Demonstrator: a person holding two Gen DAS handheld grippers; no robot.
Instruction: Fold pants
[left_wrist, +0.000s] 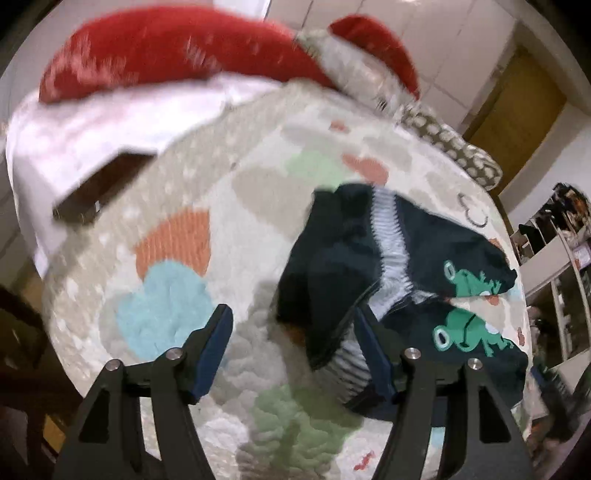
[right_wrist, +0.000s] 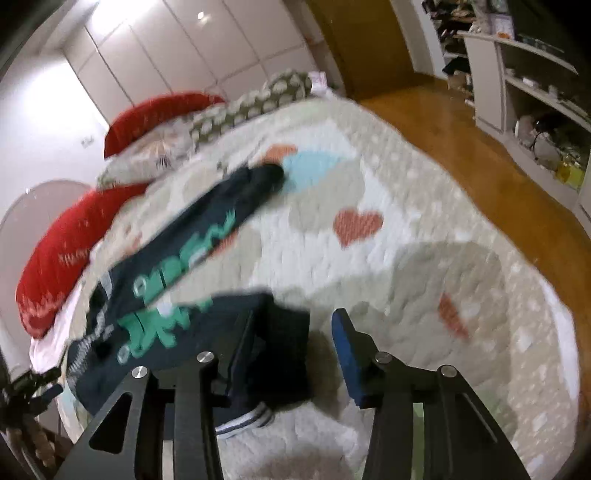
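The dark navy pants (left_wrist: 340, 251), printed with green frogs and with a striped waistband, lie crumpled on a quilted bedspread (left_wrist: 177, 229). My left gripper (left_wrist: 293, 334) is open over the quilt. Its right finger (left_wrist: 373, 350) lies against the pants' edge and cloth drapes over its tip, while its left finger (left_wrist: 214, 339) is clear of the cloth. In the right wrist view the pants (right_wrist: 177, 258) stretch away to the upper left. My right gripper (right_wrist: 293, 332) is open, with a dark leg end lying loosely between the fingers beside the left finger (right_wrist: 240, 343).
Red pillows (left_wrist: 166, 55) and a dotted pillow (left_wrist: 454, 147) sit at the head of the bed, with a white sheet (left_wrist: 92, 129) beside them. Beyond the bed's right edge are a wooden floor (right_wrist: 443, 129) and white shelves (right_wrist: 535, 92) full of items.
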